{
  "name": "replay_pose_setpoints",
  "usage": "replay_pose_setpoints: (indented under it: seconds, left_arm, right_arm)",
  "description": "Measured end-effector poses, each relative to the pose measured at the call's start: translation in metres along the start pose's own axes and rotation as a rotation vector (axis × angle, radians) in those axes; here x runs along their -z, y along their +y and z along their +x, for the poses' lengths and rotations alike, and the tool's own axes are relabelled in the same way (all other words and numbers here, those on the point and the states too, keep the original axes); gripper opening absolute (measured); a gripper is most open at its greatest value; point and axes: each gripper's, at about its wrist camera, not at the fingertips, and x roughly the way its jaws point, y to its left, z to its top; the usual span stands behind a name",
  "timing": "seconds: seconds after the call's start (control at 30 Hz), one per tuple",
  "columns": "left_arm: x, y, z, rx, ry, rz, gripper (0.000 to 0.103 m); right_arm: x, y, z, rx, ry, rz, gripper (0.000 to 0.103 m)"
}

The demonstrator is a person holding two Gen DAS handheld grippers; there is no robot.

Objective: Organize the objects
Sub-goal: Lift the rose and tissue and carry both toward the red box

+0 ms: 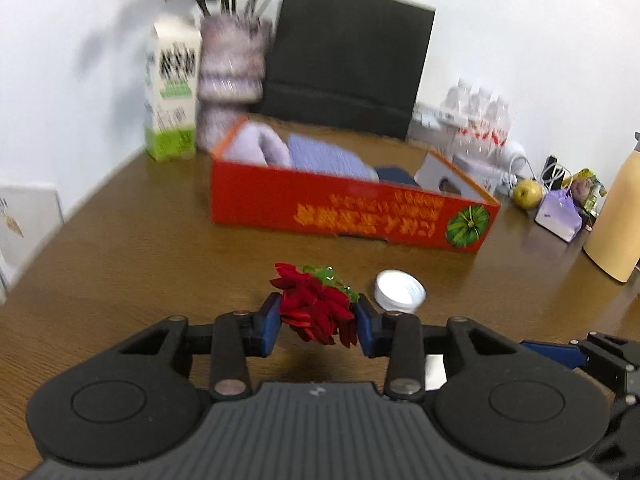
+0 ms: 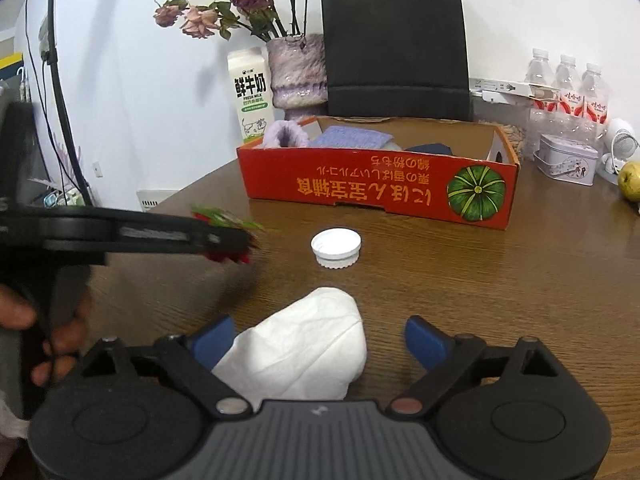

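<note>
My left gripper (image 1: pixel 316 322) is shut on a red artificial flower with green leaves (image 1: pixel 316 308), held just above the brown table. From the right wrist view the same gripper (image 2: pixel 236 240) comes in from the left with the flower (image 2: pixel 224 218) at its tip. My right gripper (image 2: pixel 320 340) stands open over a crumpled white tissue (image 2: pixel 304 352) that lies between its blue fingers (image 2: pixel 426 342) without being pressed. A white bottle cap (image 2: pixel 336 248) lies upside down on the table, also seen as the cap (image 1: pixel 399 291) right of the flower. The red cardboard box (image 2: pixel 376 192) holds folded purple and dark cloths.
Behind the box (image 1: pixel 352 208) stand a milk carton (image 2: pixel 250 94), a vase of dried roses (image 2: pixel 296 72) and a black paper bag (image 2: pixel 396 48). Water bottles (image 2: pixel 568 88), a tin (image 2: pixel 568 158) and a green apple (image 2: pixel 632 180) crowd the right side. A tan flask (image 1: pixel 618 216) stands far right.
</note>
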Motion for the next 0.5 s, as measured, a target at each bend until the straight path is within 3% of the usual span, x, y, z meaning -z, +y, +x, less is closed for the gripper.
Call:
replay_pose_setpoints:
  seconds: [0.1, 0.3, 0.4, 0.5]
  left_arm:
    - [0.003, 0.012, -0.013, -0.034, -0.029, 0.019, 0.039]
    - [0.008, 0.023, -0.03, -0.026, -0.054, 0.011, 0.039]
    - [0.011, 0.023, -0.037, -0.014, -0.062, 0.032, 0.039]
    - [0.012, 0.025, -0.038, -0.007, -0.051, 0.029, 0.039]
  right_arm:
    - [0.001, 0.002, 0.002, -0.006, 0.012, -0.014, 0.092]
    - [0.007, 0.021, 0.008, 0.003, 0.051, -0.086, 0.093]
    - [0.01, 0.032, 0.006, 0.026, 0.046, -0.118, 0.102]
    - [0.01, 0.037, 0.011, 0.034, 0.071, -0.119, 0.103]
